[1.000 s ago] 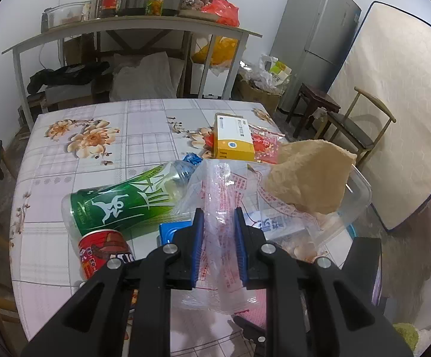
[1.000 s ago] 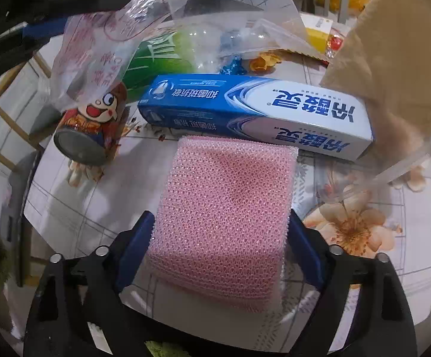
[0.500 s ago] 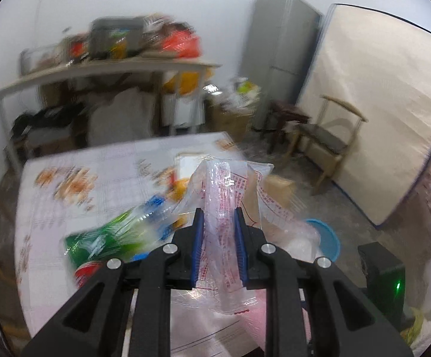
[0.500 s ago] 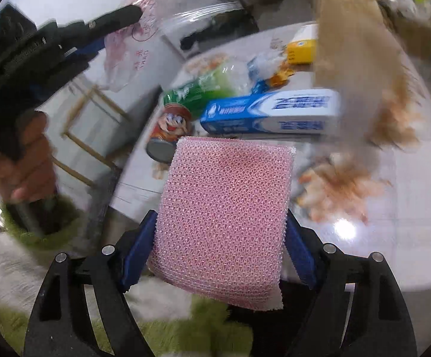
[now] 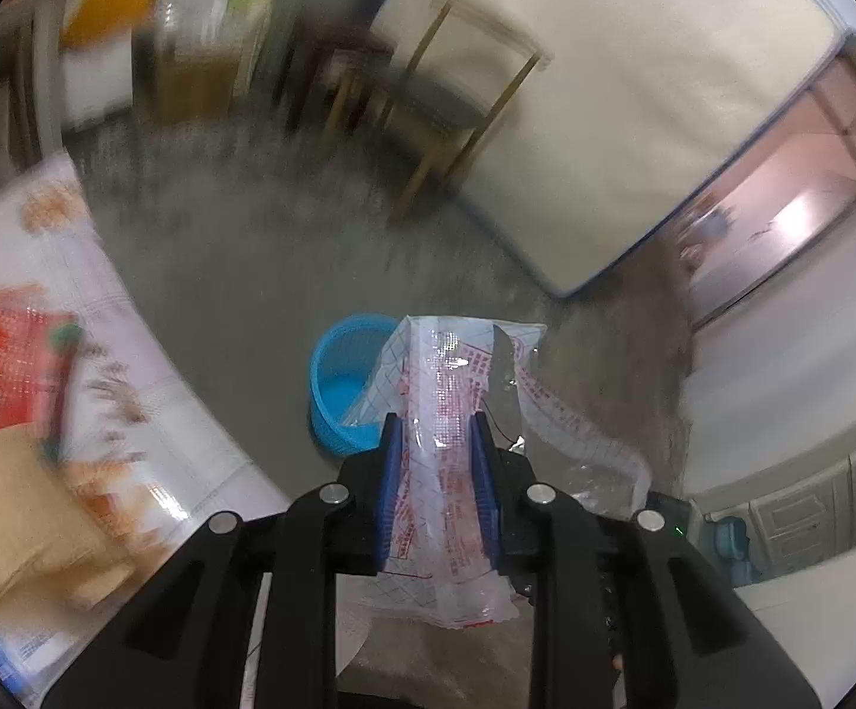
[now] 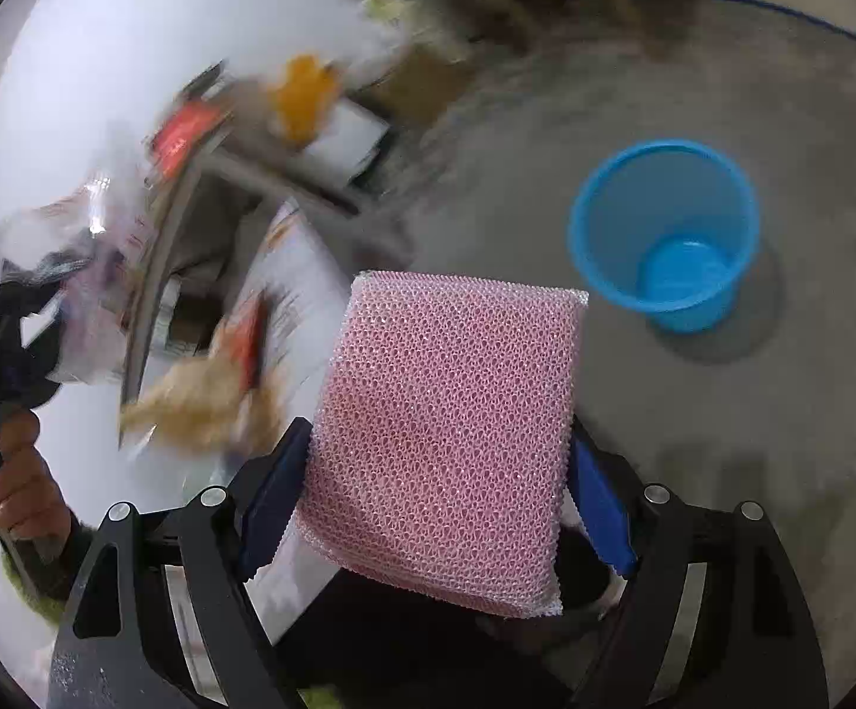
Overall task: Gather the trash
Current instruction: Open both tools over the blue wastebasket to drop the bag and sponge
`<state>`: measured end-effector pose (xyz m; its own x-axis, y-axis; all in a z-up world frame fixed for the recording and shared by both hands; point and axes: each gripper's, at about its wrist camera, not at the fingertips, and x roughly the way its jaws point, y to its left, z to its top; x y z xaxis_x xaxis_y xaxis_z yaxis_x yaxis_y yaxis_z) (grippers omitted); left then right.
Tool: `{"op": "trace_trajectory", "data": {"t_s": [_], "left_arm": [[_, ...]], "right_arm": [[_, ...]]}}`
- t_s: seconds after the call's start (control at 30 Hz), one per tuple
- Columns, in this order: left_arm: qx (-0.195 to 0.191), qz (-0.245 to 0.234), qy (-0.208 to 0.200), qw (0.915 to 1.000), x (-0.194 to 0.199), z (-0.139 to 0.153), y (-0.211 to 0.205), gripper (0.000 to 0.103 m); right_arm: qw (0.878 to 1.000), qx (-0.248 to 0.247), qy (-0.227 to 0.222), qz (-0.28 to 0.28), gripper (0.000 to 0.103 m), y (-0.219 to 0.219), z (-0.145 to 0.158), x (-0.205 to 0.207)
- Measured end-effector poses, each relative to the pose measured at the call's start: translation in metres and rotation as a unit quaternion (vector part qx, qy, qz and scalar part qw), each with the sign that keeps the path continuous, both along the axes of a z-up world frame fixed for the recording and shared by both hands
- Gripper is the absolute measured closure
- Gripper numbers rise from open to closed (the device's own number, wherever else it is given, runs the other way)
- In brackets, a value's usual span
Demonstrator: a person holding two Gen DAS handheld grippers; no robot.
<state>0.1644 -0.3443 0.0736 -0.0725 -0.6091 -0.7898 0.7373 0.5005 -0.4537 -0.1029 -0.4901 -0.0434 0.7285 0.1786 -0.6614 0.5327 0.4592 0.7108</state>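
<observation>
Now sponge [image 6: 446, 437] between right claw [image 6: 437, 508] pads — gripped.

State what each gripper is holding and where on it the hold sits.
The left gripper, its jaws opening, has a crumpled clear plastic bag between its pads mid-length. The right gripper clamps a pink sponge by its side edges.

The left gripper [image 5: 435, 467], its fingers [image 5: 389, 472] easing apart, has a crumpled clear plastic wrapper [image 5: 457, 449] between them, with a blue basket [image 5: 339, 378] on the floor just beyond the fingertips.
</observation>
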Motion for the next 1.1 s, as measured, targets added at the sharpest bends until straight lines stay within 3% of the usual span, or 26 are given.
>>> {"op": "trace_trajectory", "data": {"t_s": [0.17,0.27,0.4,0.5,0.53,0.57,0.7,0.9,1.1], "left_arm": [[0.102,0.004,0.031,0.9943,0.02,-0.089,-0.098,0.08],[0.136,0.004,0.035,0.9901,0.031,-0.131,-0.139,0.08],[0.152,-0.001,0.034,0.9878,0.041,-0.157,-0.173,0.079],[0.141,0.002,0.017,0.9899,0.043,-0.167,-0.193,0.063],[0.139,0.004,0.012,0.9902,0.046,-0.168,-0.198,0.046],[0.137,0.009,0.007,0.9905,0.047,-0.17,-0.2,0.039],[0.113,0.008,0.009,0.9935,0.049,-0.173,-0.21,0.033],[0.089,-0.003,0.001,0.996,0.043,-0.158,-0.203,0.03],[0.06,-0.012,-0.023,0.9978,0.035,-0.114,-0.182,0.03]], "right_arm": [[0.994,0.068,0.016,-0.086,0.026,-0.055,-0.058,0.01],[0.986,0.101,0.024,-0.129,0.025,-0.084,-0.093,0.02],[0.978,0.125,0.03,-0.163,0.023,-0.12,-0.118,0.032],[0.974,0.137,0.013,-0.179,0.02,-0.147,-0.125,0.042],[0.973,0.139,0.007,-0.185,0.02,-0.156,-0.127,0.046],[0.972,0.143,0.004,-0.187,0.018,-0.165,-0.131,0.048],[0.967,0.152,0.022,-0.202,0.017,-0.177,-0.144,0.062],[0.971,0.133,0.026,-0.199,0.017,-0.174,-0.141,0.071],[0.976,0.102,0.032,-0.192,0.017,-0.169,-0.138,0.061]]}}
